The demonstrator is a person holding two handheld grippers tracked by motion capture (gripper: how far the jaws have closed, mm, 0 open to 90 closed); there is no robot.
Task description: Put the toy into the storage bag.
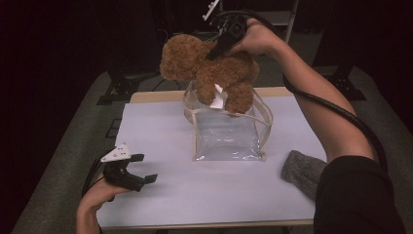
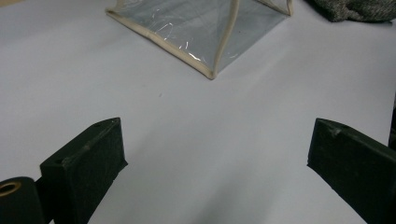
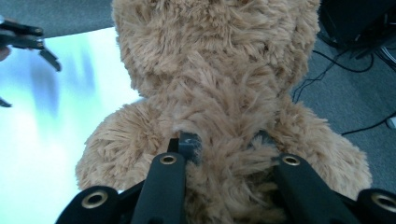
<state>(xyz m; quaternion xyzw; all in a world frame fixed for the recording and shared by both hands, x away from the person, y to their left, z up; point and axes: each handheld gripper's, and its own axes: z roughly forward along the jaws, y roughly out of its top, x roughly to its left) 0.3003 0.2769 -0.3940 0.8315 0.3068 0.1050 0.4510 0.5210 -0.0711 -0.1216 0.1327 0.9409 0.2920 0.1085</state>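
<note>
Teddy bear hangs above the clear bag at the table's far side, your right gripper clamped into its fur; your left gripper rests released, near left. Its white tag is unreadable.

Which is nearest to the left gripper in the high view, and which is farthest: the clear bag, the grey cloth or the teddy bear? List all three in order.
From the left gripper:
1. clear bag, mid-table, to its right.
2. grey cloth, near the table's right edge.
3. teddy bear, held up over the bag's far side.
</note>
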